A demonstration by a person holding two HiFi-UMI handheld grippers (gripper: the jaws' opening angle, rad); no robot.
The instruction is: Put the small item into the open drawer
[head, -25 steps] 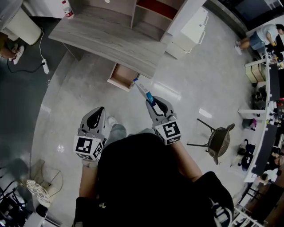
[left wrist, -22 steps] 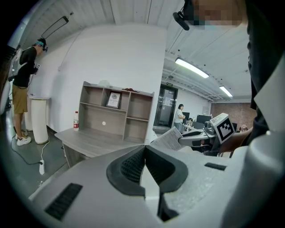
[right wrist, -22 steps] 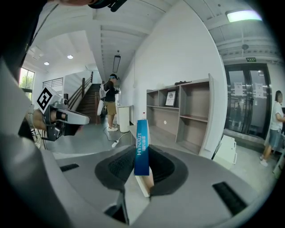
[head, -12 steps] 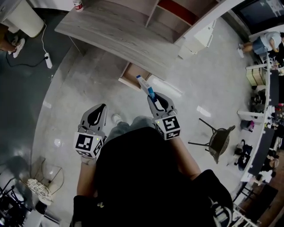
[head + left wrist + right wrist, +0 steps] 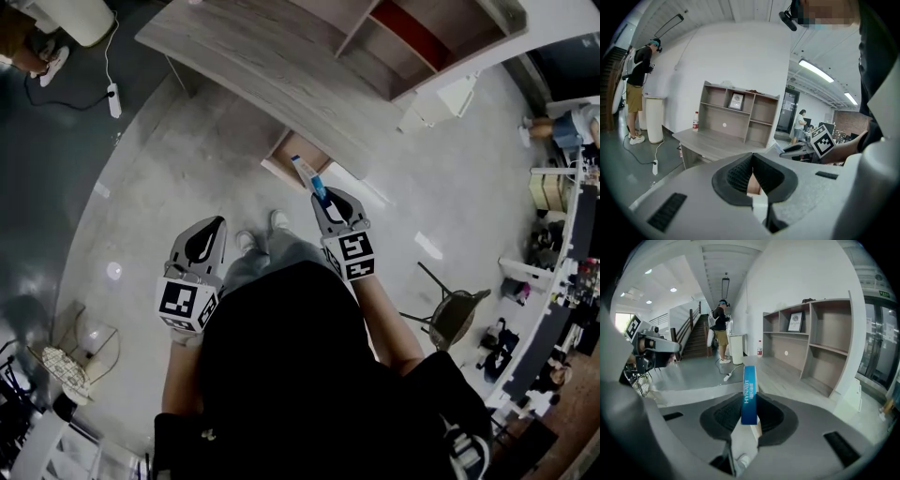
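In the head view my right gripper is shut on the small item, a slim blue and white box that sticks out forward from the jaws. Its far end reaches the front of the open wooden drawer under the grey desk. The right gripper view shows the box standing on edge, clamped between the dark pads. My left gripper hangs lower left, well short of the drawer. It is shut with nothing in it, as the left gripper view confirms.
A shelf unit stands on the desk's right part. A white cabinet is beside the desk and a chair stands at my right. A power strip lies on the floor at left. A person stands by a white bin.
The desk and drawer have drawn nearer in the head view. The box's tip, short of the drawer before, now reaches its front. Both grips look unchanged.
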